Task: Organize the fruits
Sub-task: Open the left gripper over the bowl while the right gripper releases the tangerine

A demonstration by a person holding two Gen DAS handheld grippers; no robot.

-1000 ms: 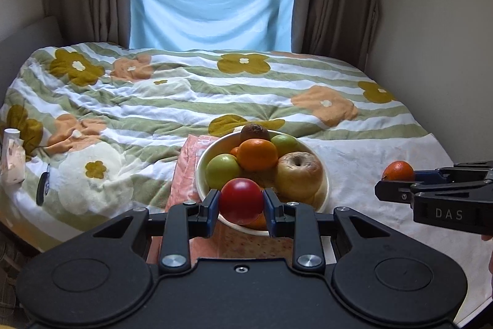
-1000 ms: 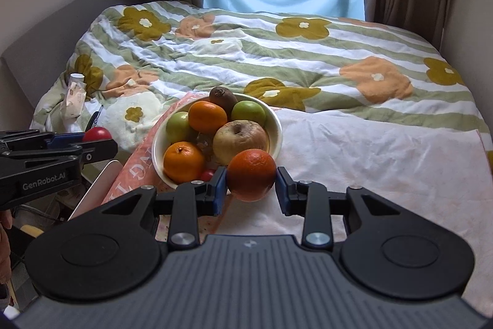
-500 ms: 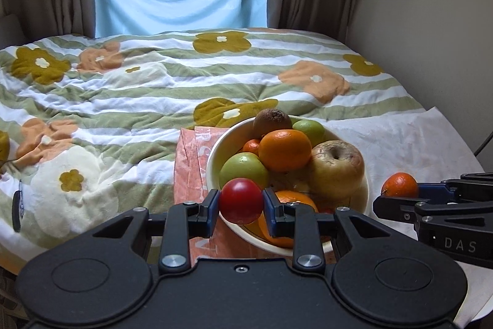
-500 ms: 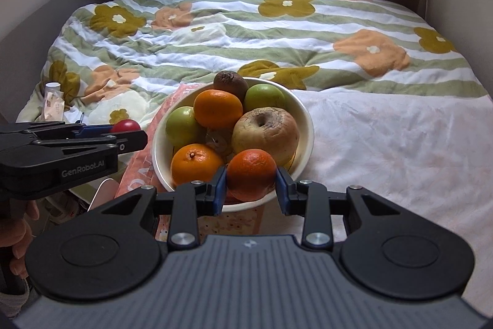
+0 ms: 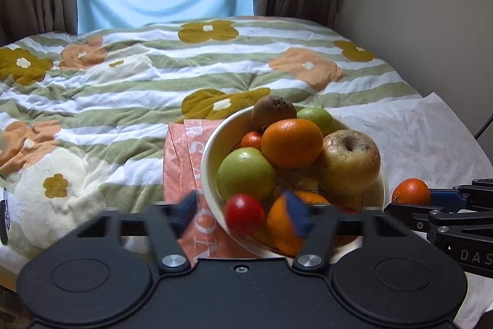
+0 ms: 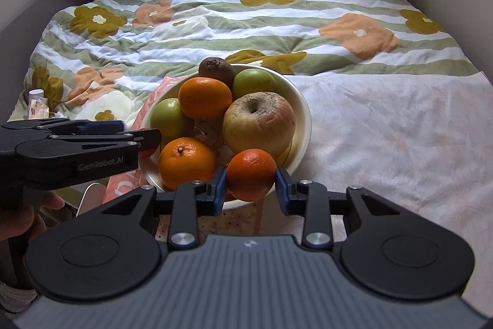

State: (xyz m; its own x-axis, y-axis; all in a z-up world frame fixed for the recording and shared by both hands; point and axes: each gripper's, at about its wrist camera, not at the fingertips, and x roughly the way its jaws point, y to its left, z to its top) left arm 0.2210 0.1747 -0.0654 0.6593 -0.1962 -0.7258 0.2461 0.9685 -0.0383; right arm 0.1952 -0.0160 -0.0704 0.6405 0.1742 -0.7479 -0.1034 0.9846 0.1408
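Now – bowl [image 5: 212,144] heaped with fruit | left gripper [image 5: 243,213] opening – red fruit [image 5: 244,214] loose between | right gripper [image 6: 251,185] clamps mandarin [image 6: 251,174]

The bowl [image 6: 303,125] was smooth, glossy cream ceramic. The red fruit [image 5: 244,214] looked slick and shiny; the big apple [image 6: 258,124] was dull and wrinkled, the orange [image 6: 251,174] finely pebbled. The bed's quilt [image 6: 215,20] was soft, fuzzy cloth. Both grippers, left [image 5: 243,213] and right [image 6: 251,184], were matt black plastic with bright metal screws.
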